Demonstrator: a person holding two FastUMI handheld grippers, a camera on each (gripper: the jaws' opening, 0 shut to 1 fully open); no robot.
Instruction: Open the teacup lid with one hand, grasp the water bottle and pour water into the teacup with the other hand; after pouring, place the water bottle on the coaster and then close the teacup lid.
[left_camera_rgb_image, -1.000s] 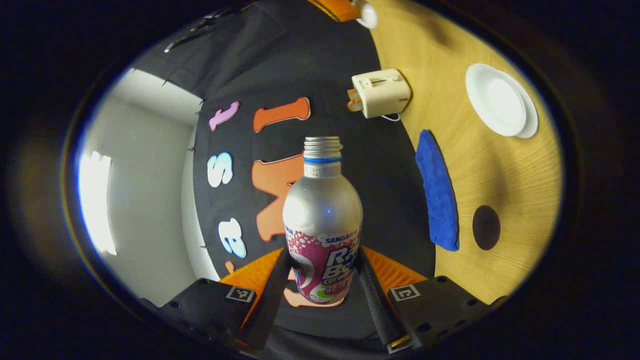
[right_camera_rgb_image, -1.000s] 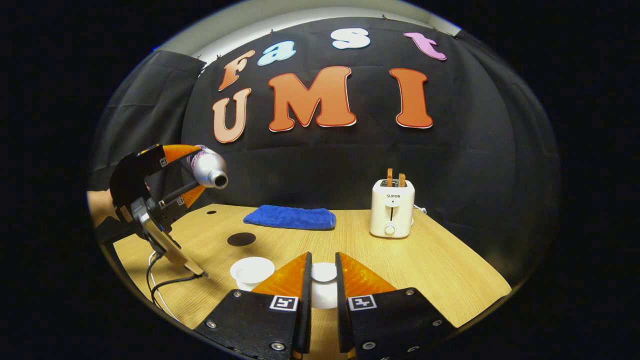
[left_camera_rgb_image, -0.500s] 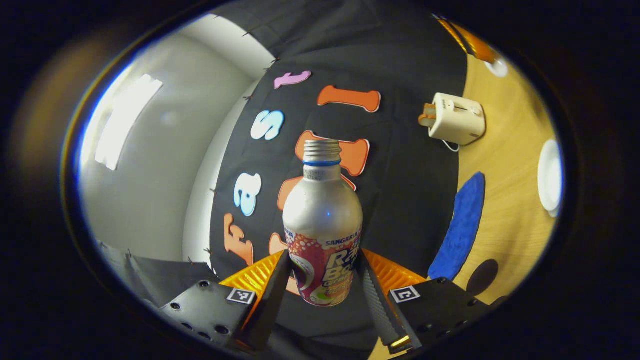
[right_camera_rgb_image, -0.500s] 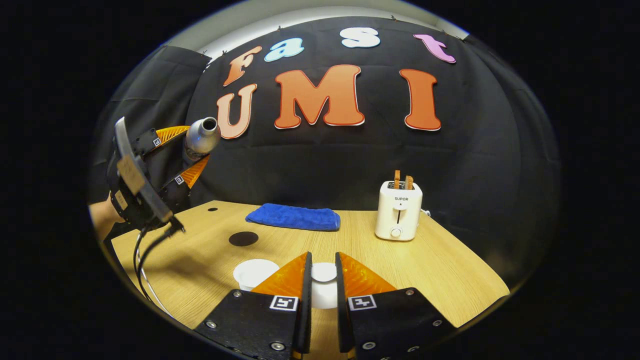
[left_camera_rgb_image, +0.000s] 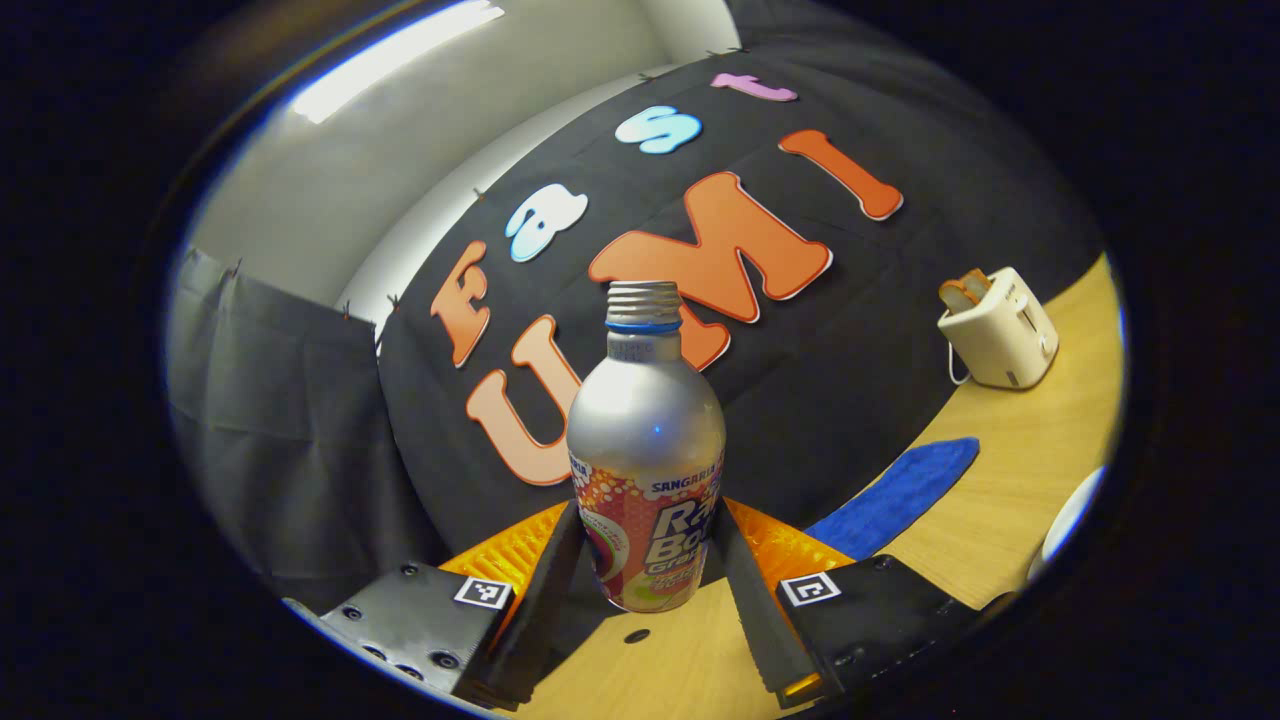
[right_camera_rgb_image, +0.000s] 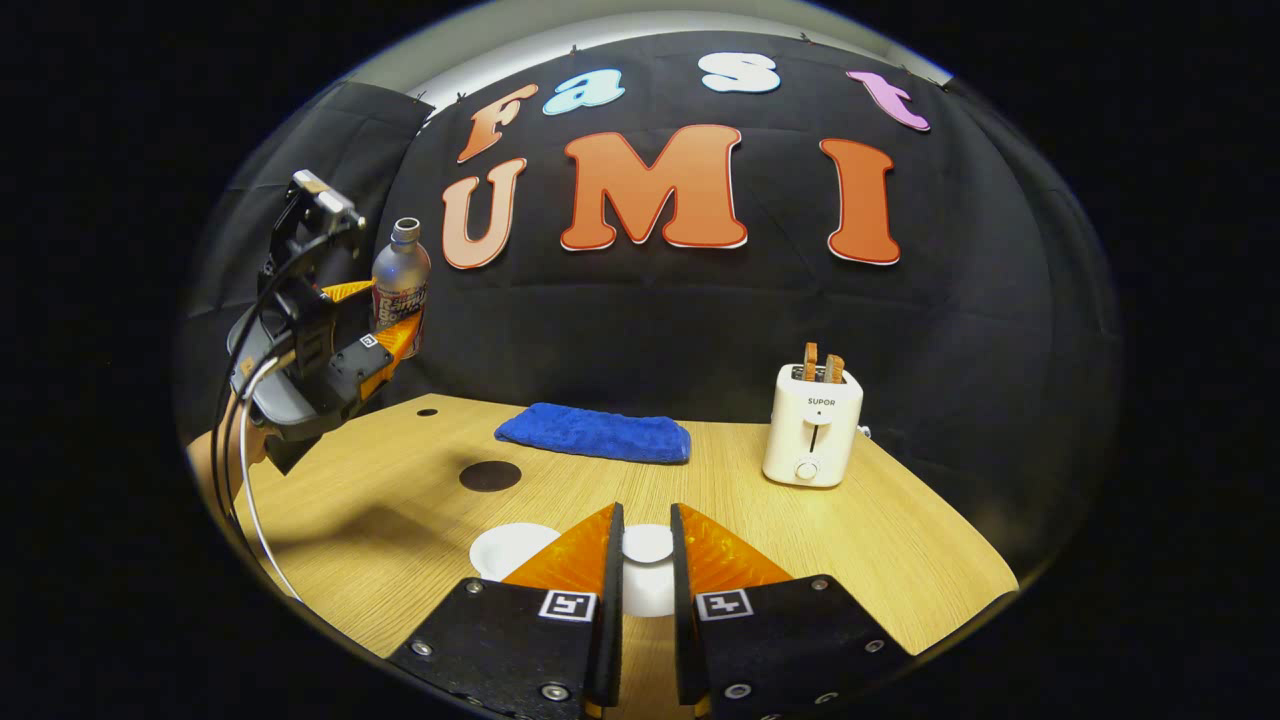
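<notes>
Right gripper view: the water bottle (right_camera_rgb_image: 401, 274) stands upright in the air above the table's (right_camera_rgb_image: 880, 540) left edge, clamped between both fingers of the left gripper (right_camera_rgb_image: 385, 325). The coaster (right_camera_rgb_image: 490, 476) lies on the table below it, well apart. The right gripper (right_camera_rgb_image: 641, 575) has its fingers pressed on the teacup lid (right_camera_rgb_image: 648, 545), beside the open teacup (right_camera_rgb_image: 508, 546). A blue cloth (right_camera_rgb_image: 594, 432) and toaster (right_camera_rgb_image: 811, 423) sit toward the far edge.

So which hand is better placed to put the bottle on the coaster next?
Left. The left gripper is shut on the bottle, held upright in the air, and the coaster lies nearer it. The right gripper is shut on the lid, beside the cup.
</notes>
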